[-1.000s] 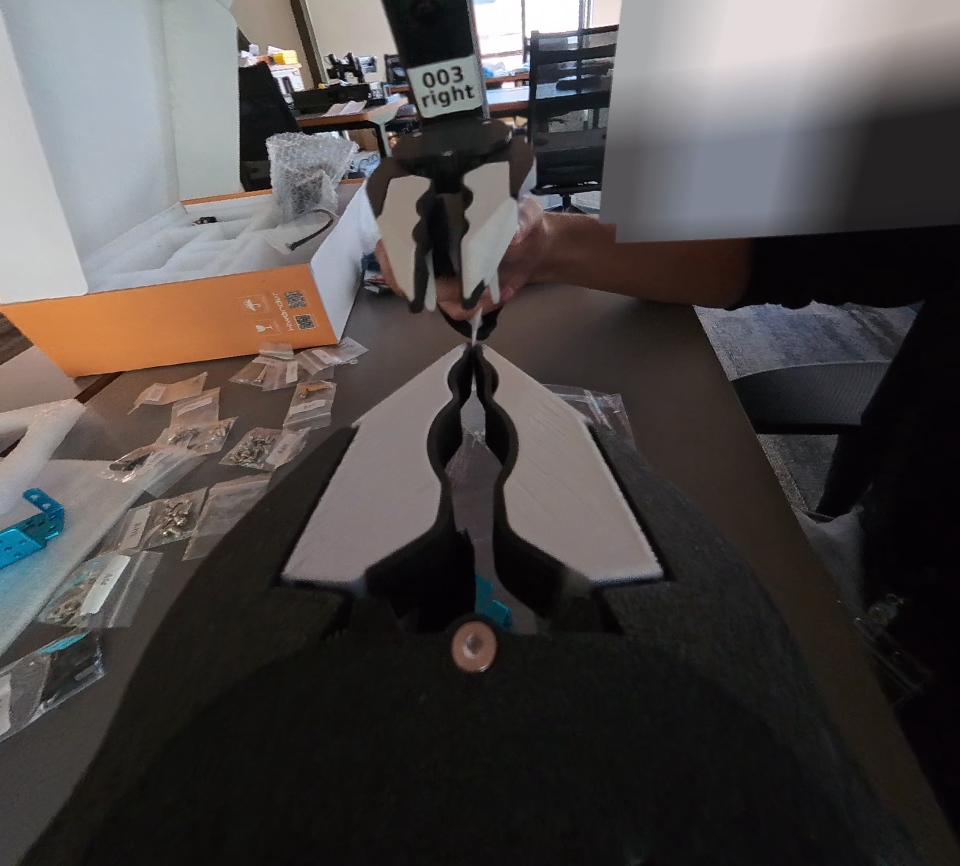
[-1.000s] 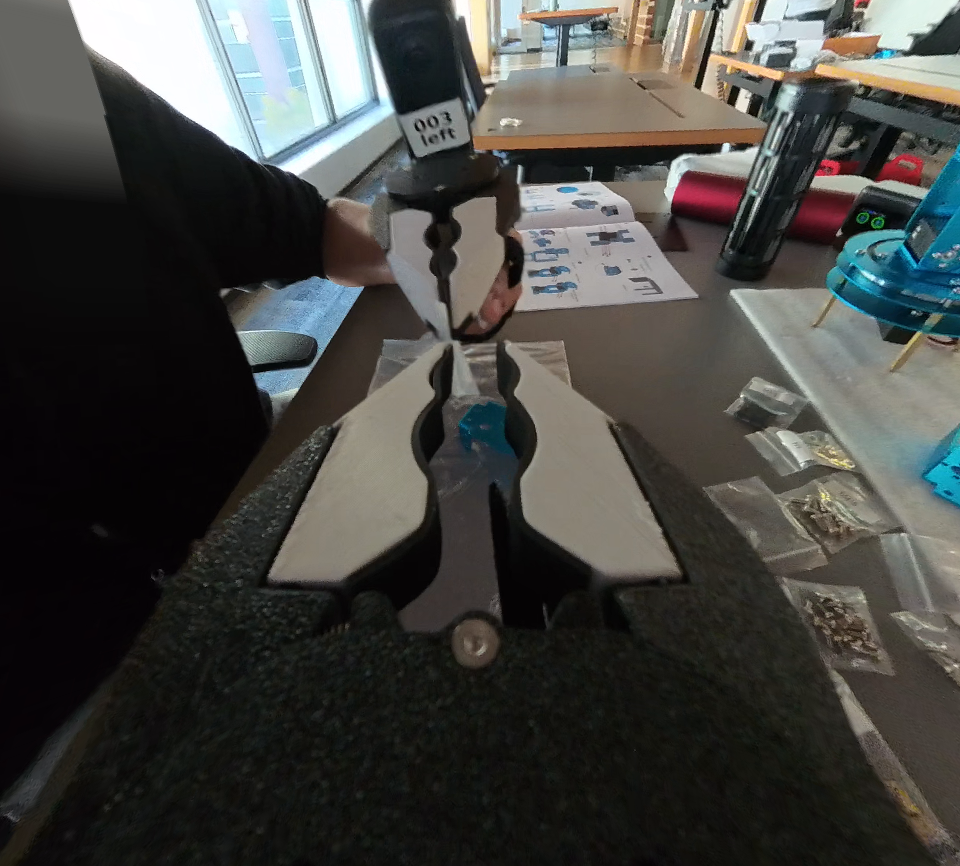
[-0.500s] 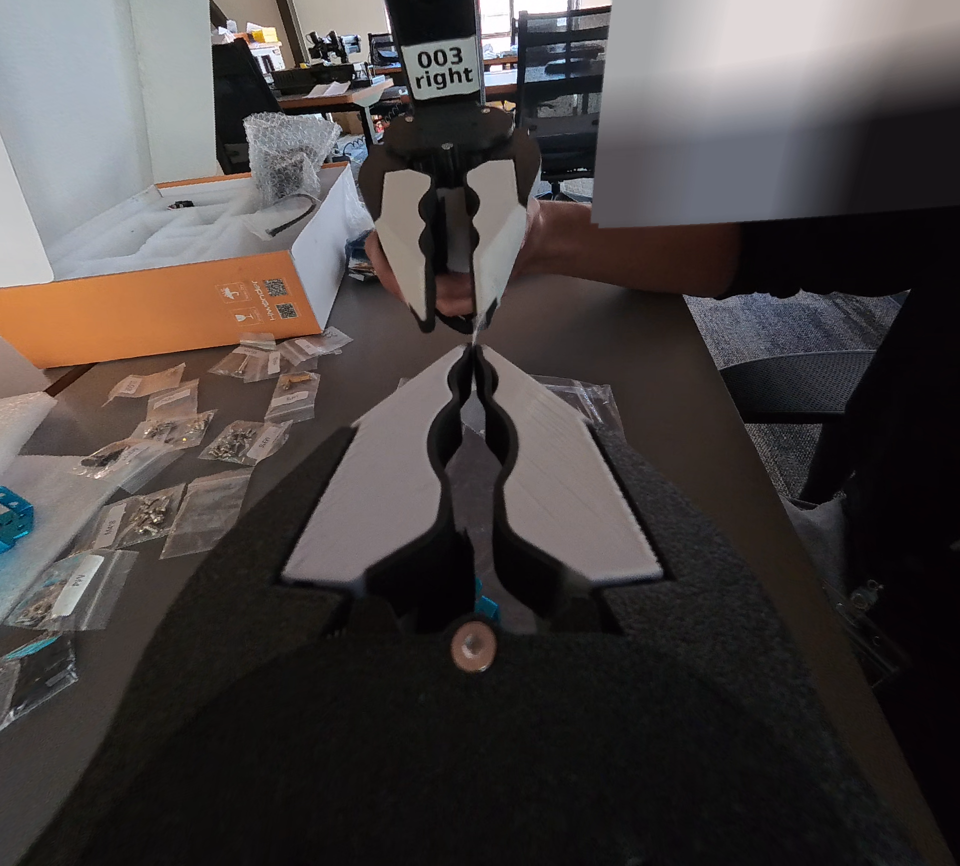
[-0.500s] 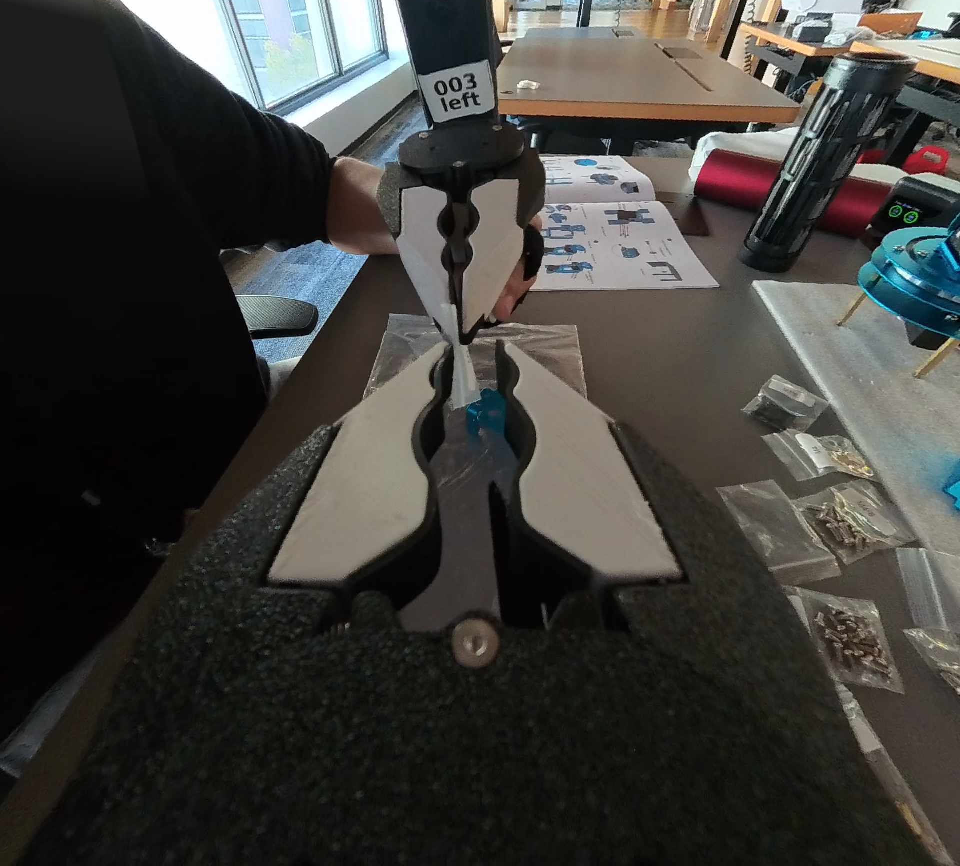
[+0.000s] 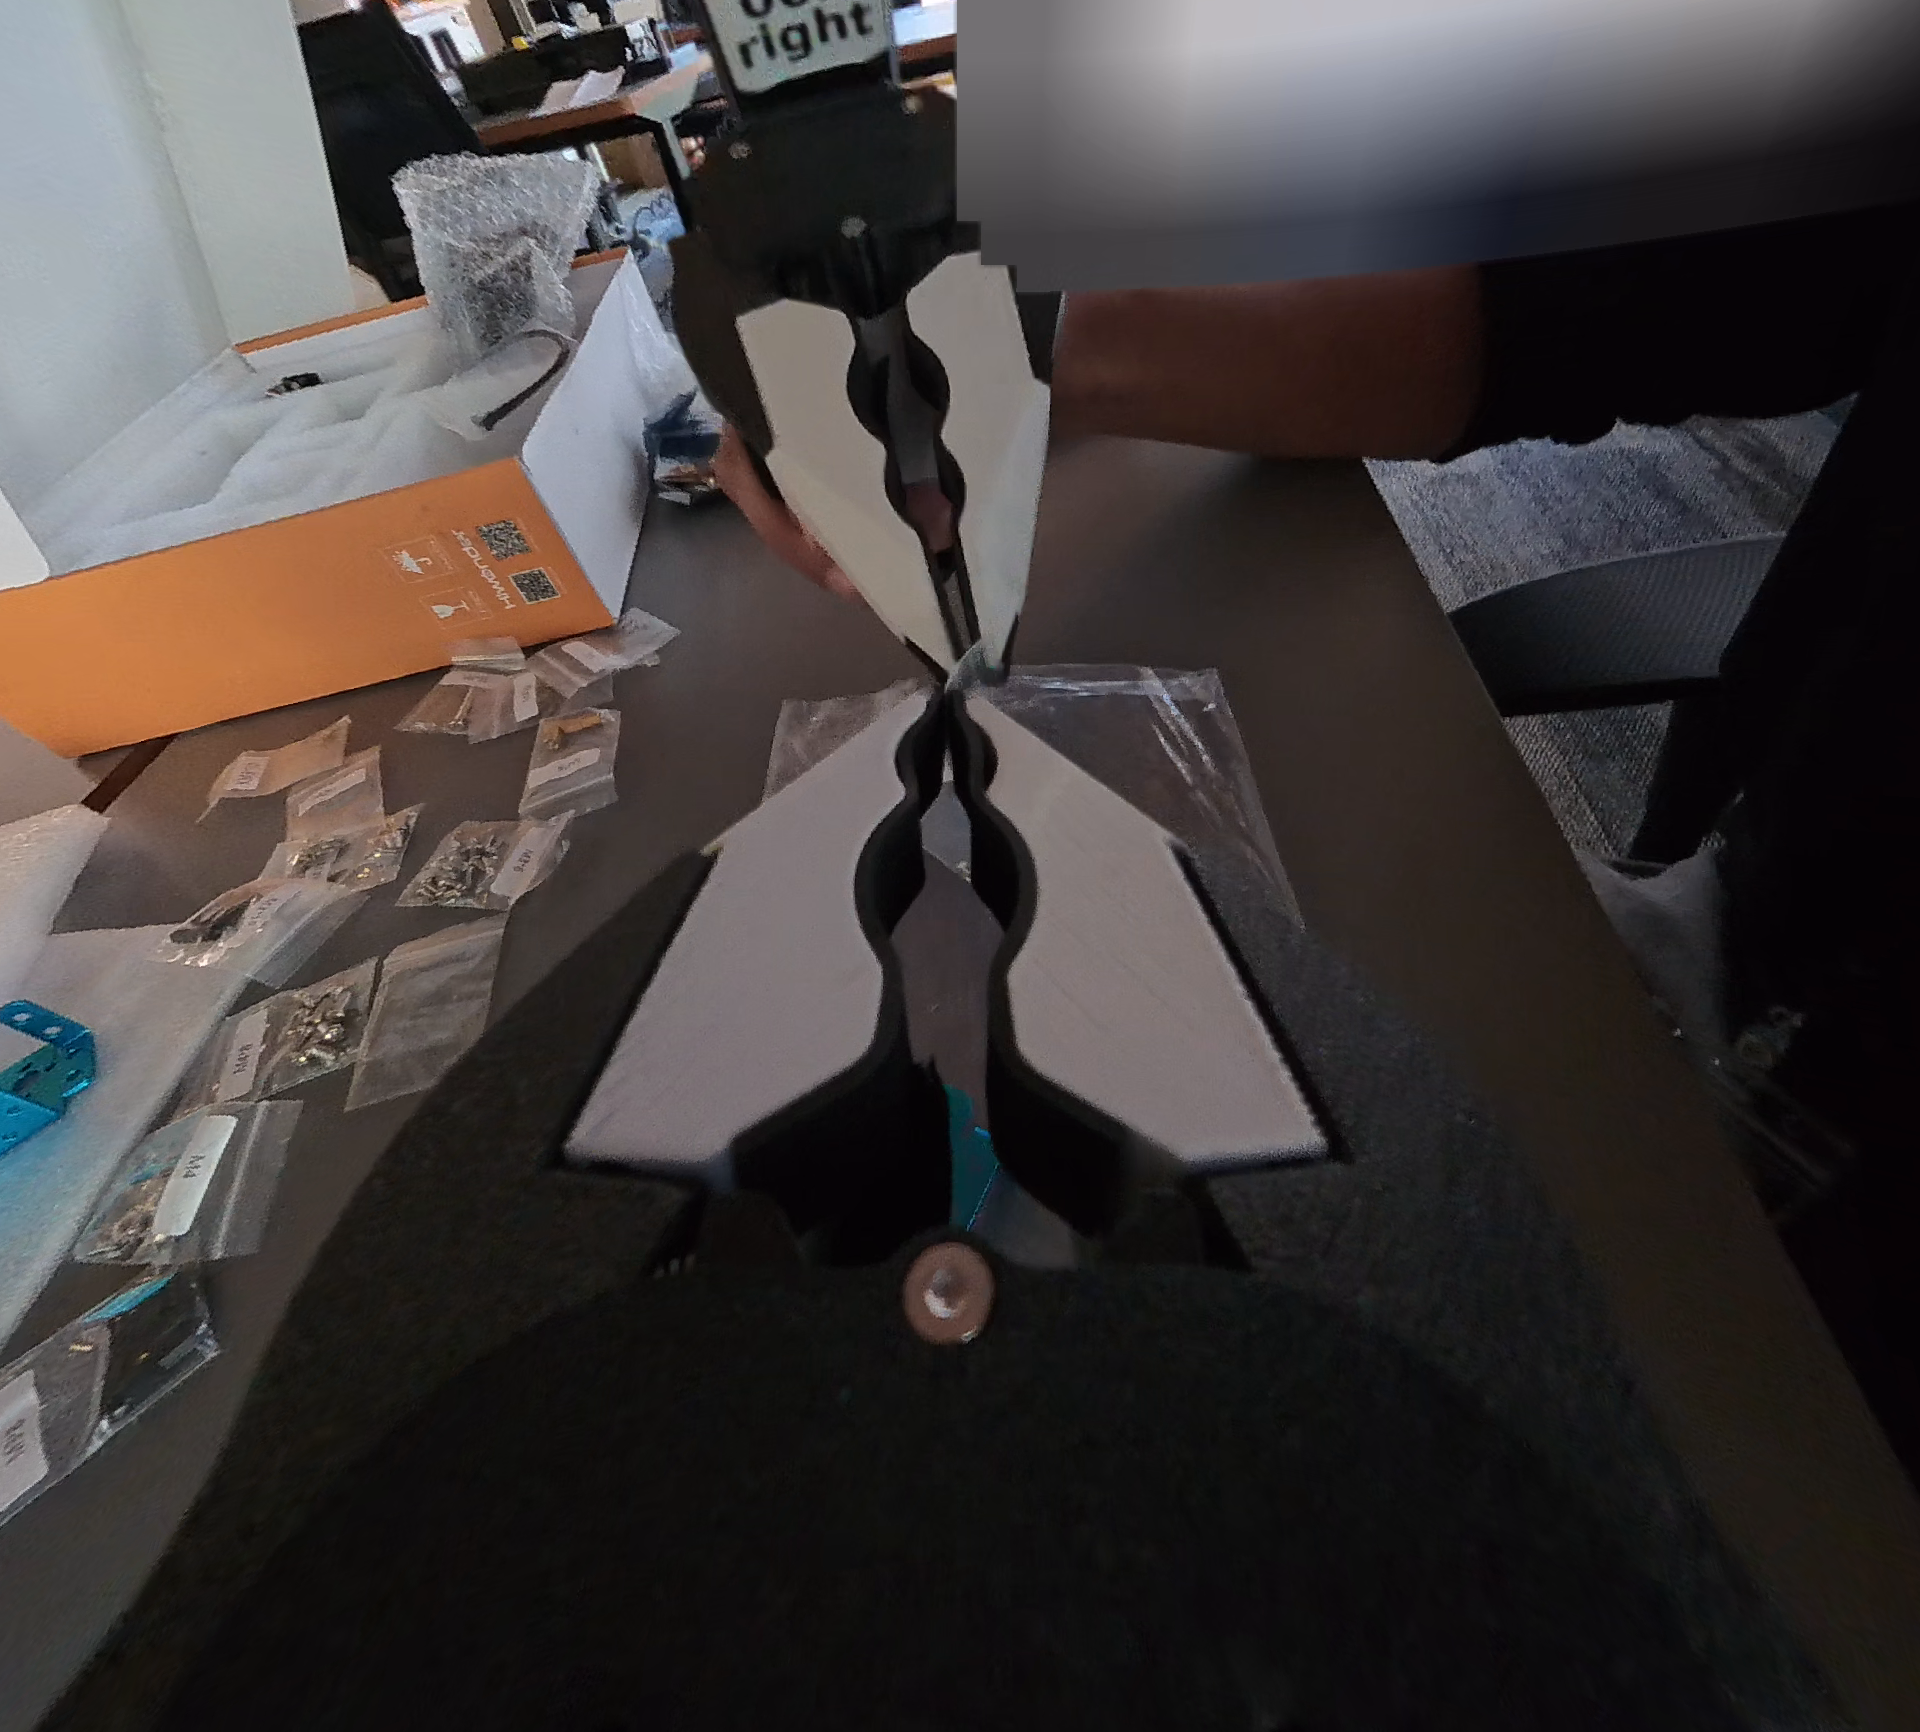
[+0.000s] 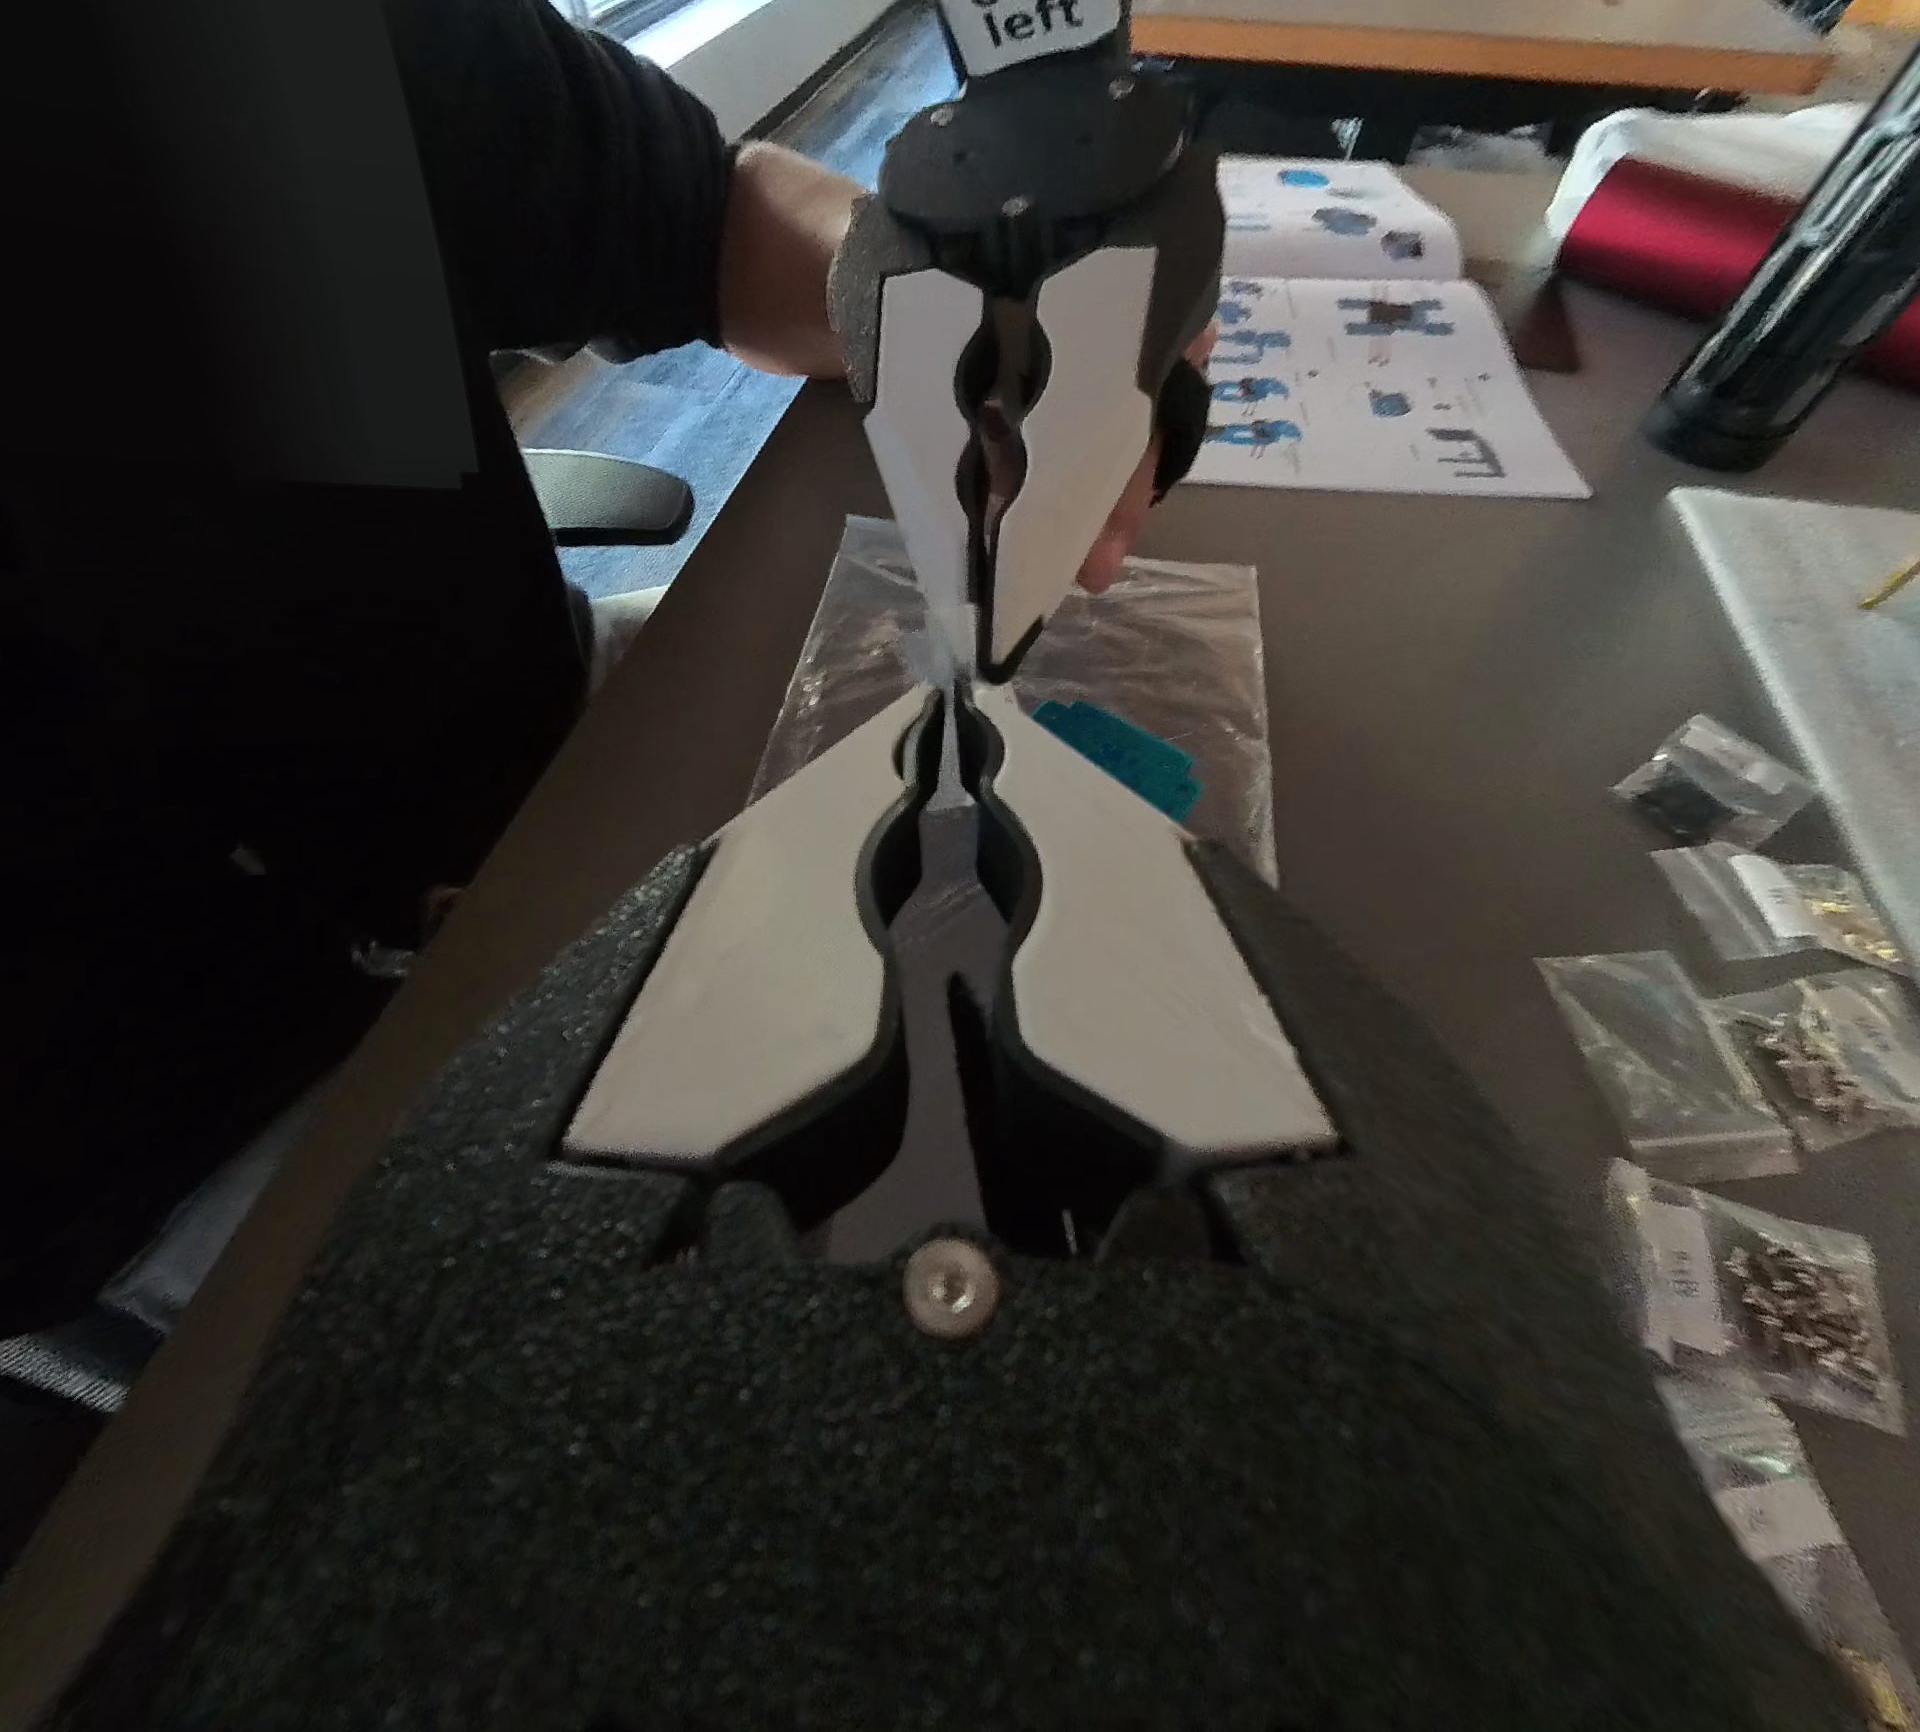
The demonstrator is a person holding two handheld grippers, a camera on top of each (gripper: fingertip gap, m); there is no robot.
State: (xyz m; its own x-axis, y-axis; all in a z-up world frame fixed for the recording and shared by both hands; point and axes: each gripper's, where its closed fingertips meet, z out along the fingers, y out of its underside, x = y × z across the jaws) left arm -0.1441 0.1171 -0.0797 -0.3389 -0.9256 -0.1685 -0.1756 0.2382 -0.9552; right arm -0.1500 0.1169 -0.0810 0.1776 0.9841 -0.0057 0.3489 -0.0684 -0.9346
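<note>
Both grippers lower; blue part (image 6: 1127,757) right-view only.

Right gripper (image 6: 951,706) fingers closed, tips pinching the edge of a clear plastic bag (image 6: 1143,643) holding a blue part (image 6: 1122,752). Left gripper (image 6: 977,659) opposite, tip to tip, also closed on the same bag edge. Bag spreads over the dark counter (image 6: 1455,643). Small hardware bags (image 6: 1766,1038) at right, open instruction booklet (image 6: 1382,373) behind, black cylinder (image 6: 1808,311) far right.
</note>
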